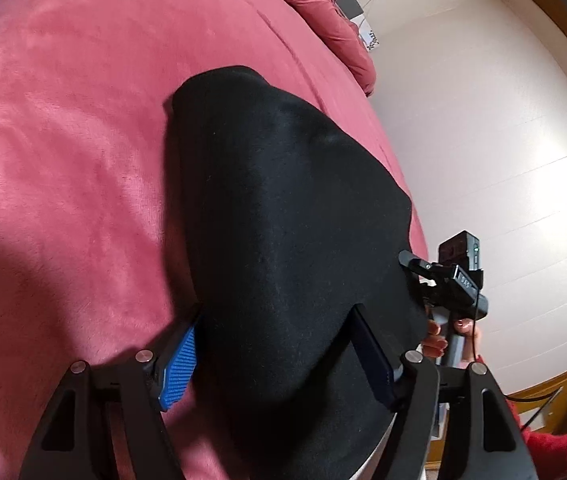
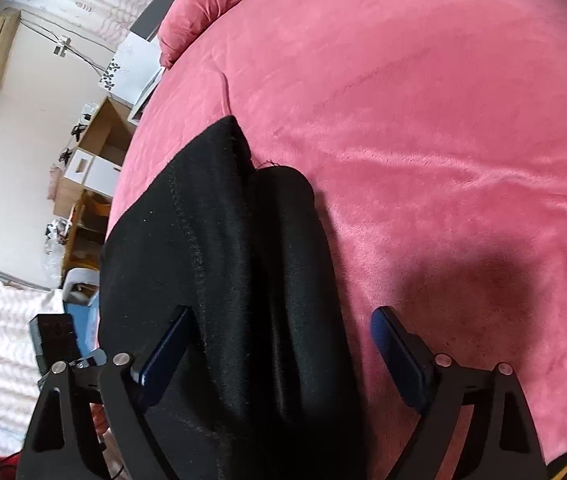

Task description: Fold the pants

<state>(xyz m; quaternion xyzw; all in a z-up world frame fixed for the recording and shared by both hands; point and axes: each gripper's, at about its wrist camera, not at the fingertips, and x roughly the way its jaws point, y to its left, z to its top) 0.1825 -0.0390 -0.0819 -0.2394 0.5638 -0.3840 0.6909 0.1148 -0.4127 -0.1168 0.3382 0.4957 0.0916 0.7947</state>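
Left gripper (image 1: 279, 356): fingers spread wide, black pants (image 1: 283, 220) draped between them, blue pad (image 1: 179, 364) exposed on one side, other pad (image 1: 371, 356) against the fabric. Not pinching. Right gripper (image 2: 283, 352): also spread wide, pants (image 2: 223, 280) bunched between the fingers, one pad (image 2: 167, 348) touching cloth, the other (image 2: 399, 352) clear of it over the bed. Pants lie as a folded dark bundle at the edge of the pink bedspread (image 1: 83, 140), far end pointing toward the crumpled pink blanket (image 1: 323, 12) at the bed's far side. Pale floor (image 1: 483, 140) just beside the bed edge. Wooden shelves (image 2: 95, 168) beyond that edge in the right wrist view.
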